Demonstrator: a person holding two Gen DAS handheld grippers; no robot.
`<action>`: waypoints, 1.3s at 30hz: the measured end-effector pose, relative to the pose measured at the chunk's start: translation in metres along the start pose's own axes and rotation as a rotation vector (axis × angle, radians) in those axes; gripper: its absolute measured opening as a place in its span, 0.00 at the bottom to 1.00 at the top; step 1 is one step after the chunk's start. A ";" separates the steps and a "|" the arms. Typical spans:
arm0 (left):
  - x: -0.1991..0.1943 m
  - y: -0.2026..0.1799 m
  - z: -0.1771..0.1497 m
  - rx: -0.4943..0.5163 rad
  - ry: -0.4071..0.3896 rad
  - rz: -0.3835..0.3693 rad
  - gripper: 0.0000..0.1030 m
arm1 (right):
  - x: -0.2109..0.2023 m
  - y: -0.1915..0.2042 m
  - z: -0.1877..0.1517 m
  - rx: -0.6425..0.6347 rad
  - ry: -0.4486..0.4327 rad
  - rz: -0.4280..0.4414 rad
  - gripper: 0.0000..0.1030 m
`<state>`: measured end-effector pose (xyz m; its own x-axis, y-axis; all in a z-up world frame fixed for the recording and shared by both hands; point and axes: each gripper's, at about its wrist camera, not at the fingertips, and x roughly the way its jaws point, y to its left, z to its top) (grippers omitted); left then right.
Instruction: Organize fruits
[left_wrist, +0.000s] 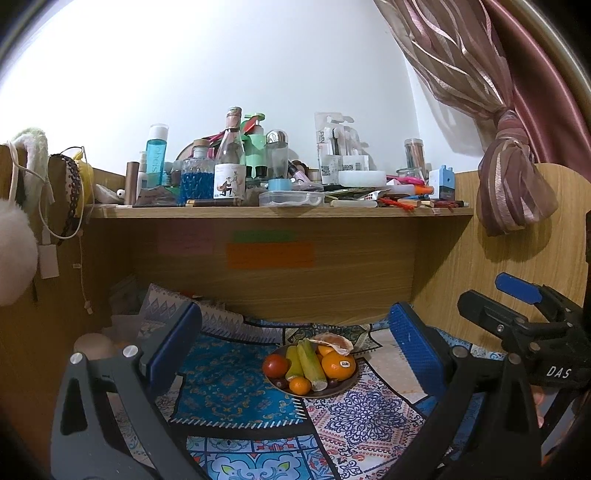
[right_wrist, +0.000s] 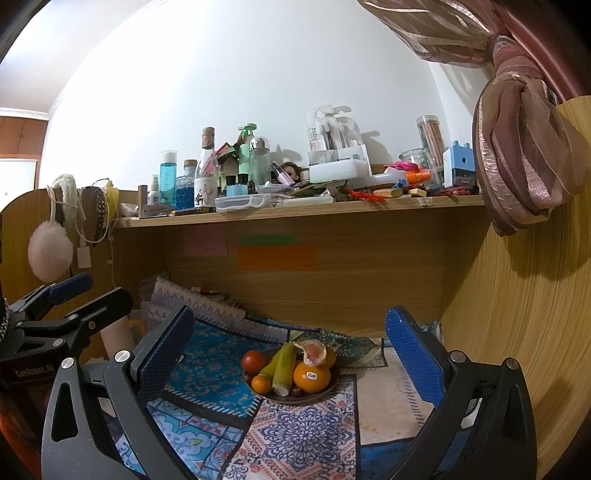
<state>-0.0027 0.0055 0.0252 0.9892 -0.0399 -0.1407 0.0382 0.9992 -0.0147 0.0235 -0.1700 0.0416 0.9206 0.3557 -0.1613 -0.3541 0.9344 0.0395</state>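
Left wrist | round fruit plate (left_wrist: 347, 387) | glossy orange (left_wrist: 338, 365) | ribbed-pad left tool (left_wrist: 295, 343) spread

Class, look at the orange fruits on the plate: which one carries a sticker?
The large orange at the plate's front right; the small one at front left is plain, and the rear one is peeled open.

Shelf (left_wrist: 280, 212) is matt wood-grain laminate, and the stuff on top of it is mostly shiny glass and plastic bottles (left_wrist: 229, 166). Below the shelf there's a soft patterned cloth (right_wrist: 306, 435), a dark glossy bowl (right_wrist: 332, 384), and a waxy-skinned orange (right_wrist: 312, 376).
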 end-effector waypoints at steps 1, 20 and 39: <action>0.000 0.000 0.000 0.000 -0.001 0.000 1.00 | 0.000 0.001 0.000 0.000 0.000 -0.001 1.00; 0.000 0.002 -0.001 -0.006 0.004 -0.012 1.00 | 0.001 0.010 0.001 -0.001 -0.001 -0.001 1.00; 0.009 0.005 -0.006 -0.021 0.040 -0.024 1.00 | 0.014 0.010 0.000 0.004 0.021 0.003 1.00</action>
<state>0.0056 0.0096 0.0181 0.9816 -0.0648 -0.1797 0.0587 0.9975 -0.0391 0.0325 -0.1561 0.0395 0.9159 0.3578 -0.1817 -0.3560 0.9335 0.0439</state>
